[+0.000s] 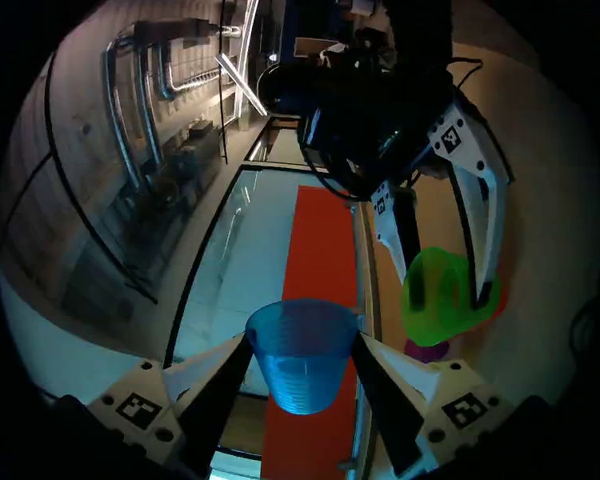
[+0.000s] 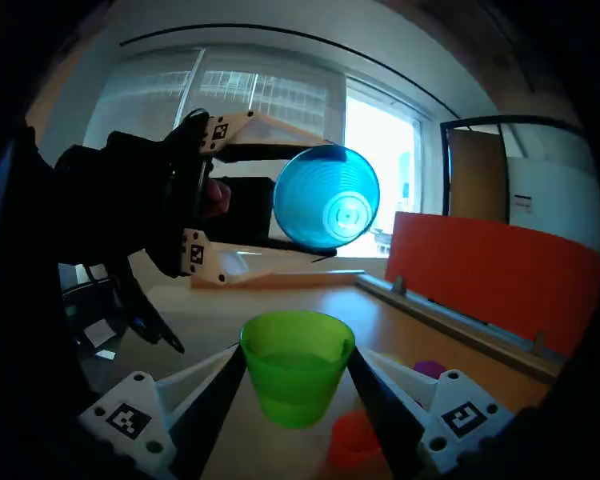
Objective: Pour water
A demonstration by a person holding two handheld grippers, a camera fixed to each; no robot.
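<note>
My left gripper (image 1: 304, 346) is shut on a translucent blue cup (image 1: 304, 364), with a finger on each side of its wall. In the right gripper view that left gripper (image 2: 329, 198) is rolled over, so the blue cup (image 2: 326, 196) lies on its side with its base towards the camera. My right gripper (image 2: 298, 356) is shut on a green cup (image 2: 298, 376), held upright above the wooden table (image 2: 220, 316), with liquid inside. In the left gripper view the right gripper (image 1: 450, 302) and its green cup (image 1: 444, 298) hang to the right of the blue cup. No stream of water shows.
An orange cup (image 2: 354, 444) and a purple cup (image 2: 430, 369) stand on the table below the green cup. A red partition (image 2: 492, 272) runs along the table's far edge, with bright windows (image 2: 372, 152) behind. A dark-sleeved hand (image 2: 124, 208) holds the left gripper.
</note>
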